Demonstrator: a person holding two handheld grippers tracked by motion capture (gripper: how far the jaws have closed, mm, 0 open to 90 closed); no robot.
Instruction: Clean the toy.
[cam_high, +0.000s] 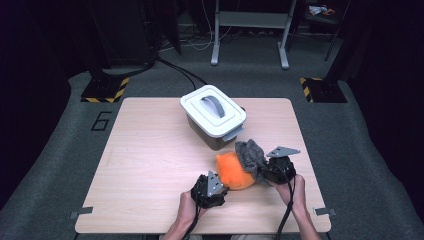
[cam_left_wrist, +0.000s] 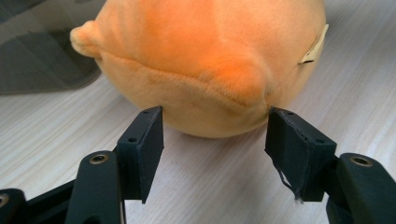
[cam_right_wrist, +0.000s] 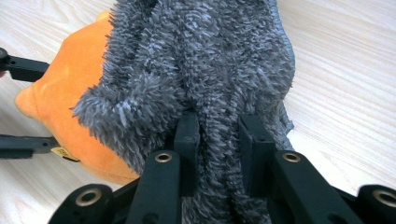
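An orange plush toy (cam_high: 233, 172) lies on the wooden table (cam_high: 150, 155) near its front edge, and a grey fuzzy cloth (cam_high: 250, 154) is draped over its right side. My left gripper (cam_high: 223, 187) is open at the toy's near left side. In the left gripper view its jaws stand on either side of the toy's (cam_left_wrist: 205, 60) lower bulge, with the tips at the plush and no squeeze to be seen. My right gripper (cam_high: 263, 172) is shut on a fold of the grey cloth (cam_right_wrist: 201, 60), which bunches up between the black fingers (cam_right_wrist: 187, 140).
A white lidded box (cam_high: 214, 112) with a grey handle stands just behind the toy, at the table's middle back. The left half of the table is bare wood. The person's forearms come in over the front edge.
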